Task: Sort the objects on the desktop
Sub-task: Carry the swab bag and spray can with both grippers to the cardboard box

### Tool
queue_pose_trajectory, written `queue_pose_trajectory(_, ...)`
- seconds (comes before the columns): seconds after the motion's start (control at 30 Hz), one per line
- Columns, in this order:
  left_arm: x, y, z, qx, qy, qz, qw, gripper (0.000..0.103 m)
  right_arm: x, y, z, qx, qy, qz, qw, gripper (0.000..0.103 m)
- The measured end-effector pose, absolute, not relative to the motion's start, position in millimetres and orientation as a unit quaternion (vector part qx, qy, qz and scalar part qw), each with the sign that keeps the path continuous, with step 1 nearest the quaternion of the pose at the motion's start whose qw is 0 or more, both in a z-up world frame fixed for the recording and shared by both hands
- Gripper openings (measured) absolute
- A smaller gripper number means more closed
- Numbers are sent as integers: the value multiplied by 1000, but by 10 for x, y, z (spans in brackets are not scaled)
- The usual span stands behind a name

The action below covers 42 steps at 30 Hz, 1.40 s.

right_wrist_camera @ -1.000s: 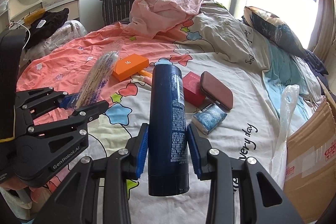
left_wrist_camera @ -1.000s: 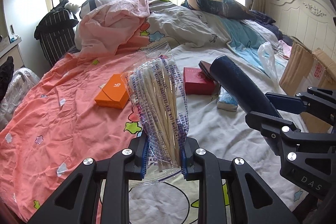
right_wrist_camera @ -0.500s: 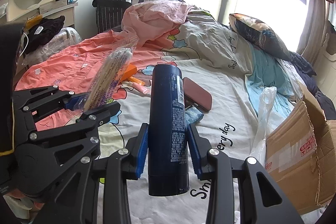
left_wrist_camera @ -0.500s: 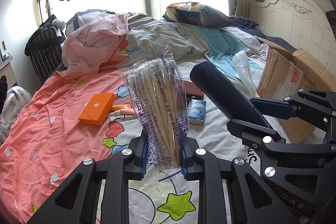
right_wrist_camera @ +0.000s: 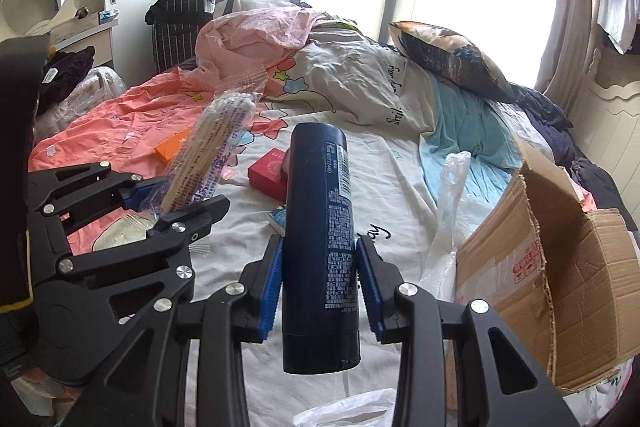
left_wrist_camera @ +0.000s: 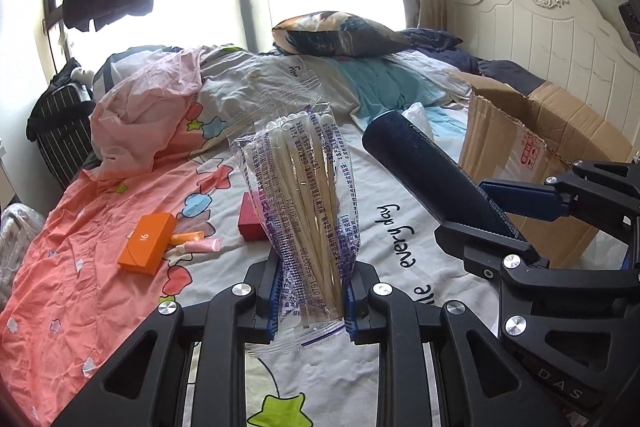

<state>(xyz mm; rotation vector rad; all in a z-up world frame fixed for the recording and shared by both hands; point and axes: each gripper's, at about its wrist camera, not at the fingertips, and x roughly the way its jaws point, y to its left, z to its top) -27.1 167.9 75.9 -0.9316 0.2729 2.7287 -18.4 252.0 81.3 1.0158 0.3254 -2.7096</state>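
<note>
Both loads have swung right toward the cardboard box since a second ago. My left hand-held gripper pinches the swab packet; my right hand-held gripper clamps the blue bottle, both held above the bed.

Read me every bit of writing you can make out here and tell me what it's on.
"every day": bedsheet.
"6": orange box.
"DAS": right gripper.
"0791-85609789": swab packet in the left gripper; other print too small.
Blue bottle label: too small.
Cardboard box red stamp: blurred.
</note>
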Motion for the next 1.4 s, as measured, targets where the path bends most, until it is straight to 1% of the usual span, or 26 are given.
queue_pose_trajectory(0.33,-376,2186,989,-299,116,935,151,24,-154,2972,1014,333,97,-934,81,34)
queue_pose_trajectory(0.53,-382,2592,1236,-272,133,936,178,24,-118,3344,1236,318,78,-943,54,34)
queue_pose_trajectory(0.7,-399,3011,1369,-259,152,929,216,24,-107,3713,1373,315,62,-947,17,34)
queue_pose_trajectory(0.9,-437,3487,1447,-249,173,920,247,24,-129,4124,1374,328,55,-943,-30,34)
queue_pose_trajectory(1.17,-538,4024,1437,-268,183,901,287,24,-183,4572,1335,355,52,-931,-73,34)
queue_pose_trajectory(1.4,-679,4299,1342,-310,180,882,306,24,-257,4826,1263,380,46,-920,-85,34)
